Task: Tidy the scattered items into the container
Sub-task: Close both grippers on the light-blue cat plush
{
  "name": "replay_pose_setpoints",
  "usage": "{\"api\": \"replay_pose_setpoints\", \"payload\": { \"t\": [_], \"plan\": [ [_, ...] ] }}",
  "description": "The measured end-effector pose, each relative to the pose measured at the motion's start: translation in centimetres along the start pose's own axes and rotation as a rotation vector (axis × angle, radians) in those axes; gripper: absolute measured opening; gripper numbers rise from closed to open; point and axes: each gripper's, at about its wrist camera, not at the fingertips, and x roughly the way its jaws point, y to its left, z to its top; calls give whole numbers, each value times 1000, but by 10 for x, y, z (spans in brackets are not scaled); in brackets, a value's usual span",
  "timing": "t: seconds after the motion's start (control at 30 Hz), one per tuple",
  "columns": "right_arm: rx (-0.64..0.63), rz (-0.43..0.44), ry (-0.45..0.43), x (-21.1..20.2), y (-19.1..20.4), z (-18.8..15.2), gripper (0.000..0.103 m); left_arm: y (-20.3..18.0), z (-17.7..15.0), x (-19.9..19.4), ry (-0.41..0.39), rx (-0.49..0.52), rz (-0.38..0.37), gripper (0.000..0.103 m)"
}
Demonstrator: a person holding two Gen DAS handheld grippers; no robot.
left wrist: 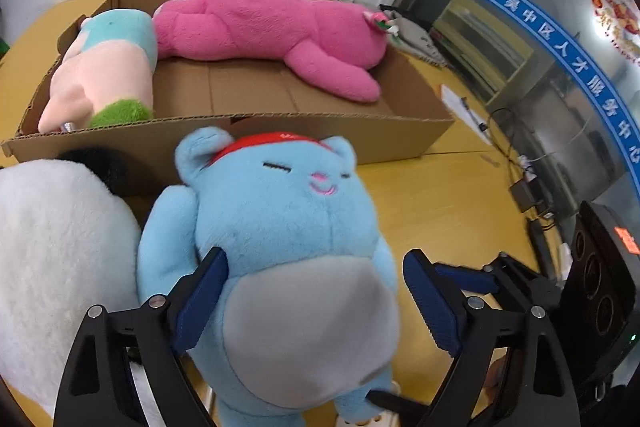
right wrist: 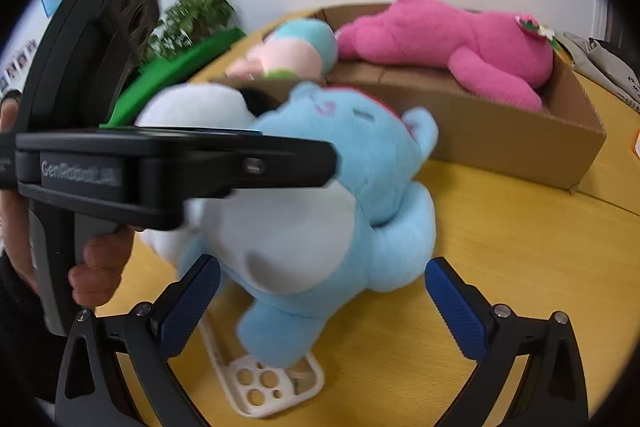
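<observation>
A blue plush cat (left wrist: pixel 276 239) with a grey belly and red headband lies on the yellow table in front of the cardboard box (left wrist: pixel 240 139). My left gripper (left wrist: pixel 316 299) is open with its pads either side of the cat's belly. My right gripper (right wrist: pixel 322 301) is open around the cat's (right wrist: pixel 340 195) lower body. A white plush (left wrist: pixel 52 255) lies left of the cat. In the box lie a pink plush (left wrist: pixel 272 31) and a pale pink and teal plush (left wrist: pixel 108 63).
The other gripper's black body (right wrist: pixel 120 163), held by a hand, crosses the right wrist view. A white perforated object (right wrist: pixel 272 383) lies under the cat. Cables and a power adapter (left wrist: pixel 524 191) lie at the table's right edge. A green plant (right wrist: pixel 188 23) stands behind.
</observation>
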Motion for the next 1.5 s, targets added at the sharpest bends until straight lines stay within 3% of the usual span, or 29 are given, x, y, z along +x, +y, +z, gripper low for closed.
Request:
{"api": "replay_pose_setpoints", "payload": {
  "t": [0.13,0.27,0.37,0.53,0.63,0.7,0.8,0.87,0.93,1.03,1.13,1.23,1.5],
  "plan": [
    [79,-15,5,-3,-32,-7,102,11,-3,-11,-25,-10,-9,90],
    [253,-50,-3,-7,-76,-11,101,27,-7,-15,-12,-30,-12,74],
    [383,-20,-28,-4,-98,-11,96,32,-7,-19,-13,-49,-22,71],
    [360,-17,23,25,-90,-2,88,43,-6,-28,-38,-92,15,70],
    [328,-20,37,37,-80,4,73,47,-8,-29,-33,-91,15,70],
    [297,10,46,43,-71,11,47,48,-7,-28,-37,-91,18,70],
    [261,35,47,47,-61,16,31,47,-9,-28,-38,-89,11,70],
    [277,74,47,47,-61,19,32,47,-9,-28,-38,-87,2,70],
    [311,117,46,46,-63,19,39,48,-10,-27,-39,-89,-6,70],
    [308,115,66,51,-64,20,41,48,-10,-25,-34,-96,-22,70],
    [231,73,76,59,-55,23,39,42,-10,-18,-25,-89,-18,70],
    [188,48,84,61,-49,27,30,32,-10,-18,-27,-67,7,70],
    [95,-50,75,30,-67,22,26,3,-14,-9,23,-76,-76,70]
  ]
}}
